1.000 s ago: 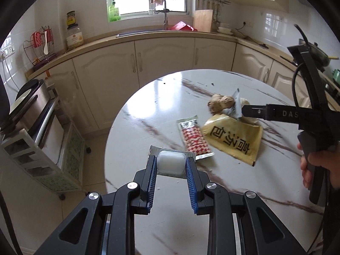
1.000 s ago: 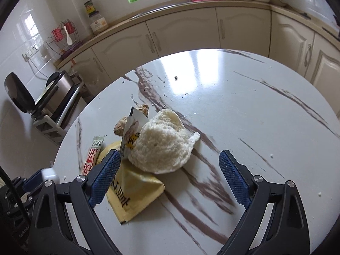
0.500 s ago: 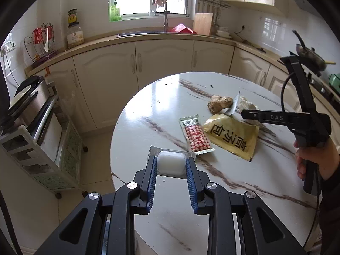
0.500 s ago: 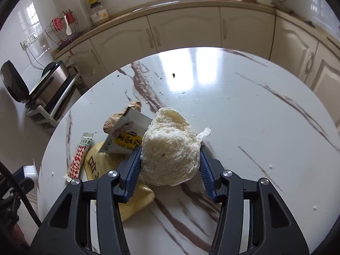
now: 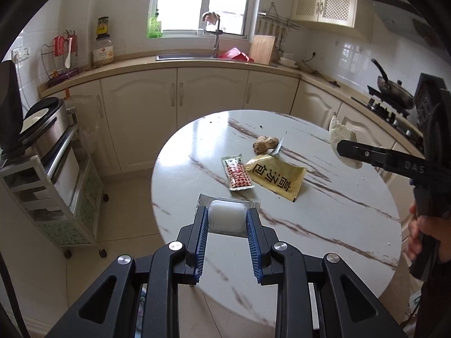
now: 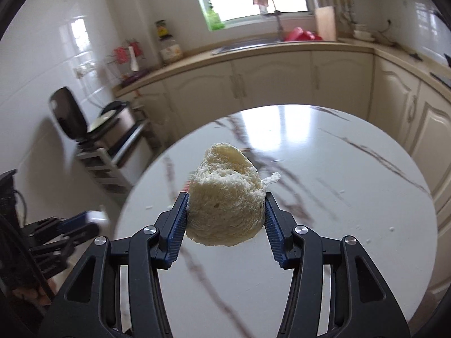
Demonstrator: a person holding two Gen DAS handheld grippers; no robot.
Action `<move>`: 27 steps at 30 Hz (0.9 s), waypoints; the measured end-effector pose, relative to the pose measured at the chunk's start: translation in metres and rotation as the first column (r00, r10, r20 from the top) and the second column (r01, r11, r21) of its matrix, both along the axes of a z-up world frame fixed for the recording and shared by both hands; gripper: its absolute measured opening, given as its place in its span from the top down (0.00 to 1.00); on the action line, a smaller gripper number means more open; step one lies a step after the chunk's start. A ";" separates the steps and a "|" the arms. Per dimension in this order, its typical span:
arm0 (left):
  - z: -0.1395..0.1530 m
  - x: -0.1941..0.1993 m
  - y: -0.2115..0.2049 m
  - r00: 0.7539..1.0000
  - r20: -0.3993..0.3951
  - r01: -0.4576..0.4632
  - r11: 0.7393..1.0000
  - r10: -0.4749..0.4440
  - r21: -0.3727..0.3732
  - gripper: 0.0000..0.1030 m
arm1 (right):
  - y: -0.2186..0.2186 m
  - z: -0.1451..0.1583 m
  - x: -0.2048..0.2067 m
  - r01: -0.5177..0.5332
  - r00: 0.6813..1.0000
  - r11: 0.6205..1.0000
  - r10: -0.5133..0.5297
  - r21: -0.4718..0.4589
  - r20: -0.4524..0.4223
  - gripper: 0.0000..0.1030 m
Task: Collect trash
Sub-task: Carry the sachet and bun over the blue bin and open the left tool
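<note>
My left gripper [image 5: 227, 219] is shut on a clear plastic packet with a white block inside [image 5: 226, 216], held above the near edge of the round marble table [image 5: 352, 225]. My right gripper [image 6: 225, 211] is shut on a white bread piece [image 6: 224, 205] and holds it lifted above the table; the bread piece also shows in the left wrist view [image 5: 342, 140]. On the table lie a red checked sachet [image 5: 236, 172], a yellow packet with dark characters [image 5: 277, 177], a ginger root [image 5: 265, 143] and a small wrapper [image 5: 279, 146] beside it.
Cream cabinets and a counter with a sink [image 5: 186, 56] run behind the table. A wheeled rack with an appliance [image 5: 42, 152] stands on the floor at the left. A stove with a pan [image 5: 391, 90] is at the right.
My right gripper closed on the bread piece and lifted it off the table. Both grippers have drawn back from the table. My left gripper keeps its hold on the packet.
</note>
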State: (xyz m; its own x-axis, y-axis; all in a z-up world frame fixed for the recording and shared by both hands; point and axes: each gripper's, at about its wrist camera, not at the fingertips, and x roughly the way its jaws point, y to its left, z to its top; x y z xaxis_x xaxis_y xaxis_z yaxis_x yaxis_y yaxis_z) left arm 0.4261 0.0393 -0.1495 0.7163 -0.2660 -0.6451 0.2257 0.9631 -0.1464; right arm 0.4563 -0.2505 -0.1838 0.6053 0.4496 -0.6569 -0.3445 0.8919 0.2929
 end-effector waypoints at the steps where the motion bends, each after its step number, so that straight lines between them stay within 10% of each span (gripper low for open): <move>1: 0.002 -0.010 0.010 1.000 0.005 -0.006 1.000 0.006 -0.009 0.78 | 0.014 0.004 -0.009 -0.034 0.999 0.999 0.034 0.015 0.000 0.52; 10: -0.027 -0.085 0.113 0.990 -0.037 -0.138 0.990 0.137 -0.022 0.78 | 0.156 -0.001 -0.073 -0.289 0.957 0.955 0.291 0.071 -0.008 0.52; 27: -0.162 -0.081 0.264 0.869 -0.360 -0.356 0.934 0.341 0.024 0.75 | 0.346 -0.161 -0.069 -0.473 0.849 0.881 0.459 0.010 -0.261 0.52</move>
State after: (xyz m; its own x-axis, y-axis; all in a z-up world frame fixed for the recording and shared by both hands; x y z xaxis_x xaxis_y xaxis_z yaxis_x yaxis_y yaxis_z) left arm 0.3454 0.3037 -0.3112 0.4946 -0.0737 -0.8660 -0.1976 0.9608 -0.1947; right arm 0.3870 0.0959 -0.3443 0.1476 0.5981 -0.7877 -0.6455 0.6617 0.3814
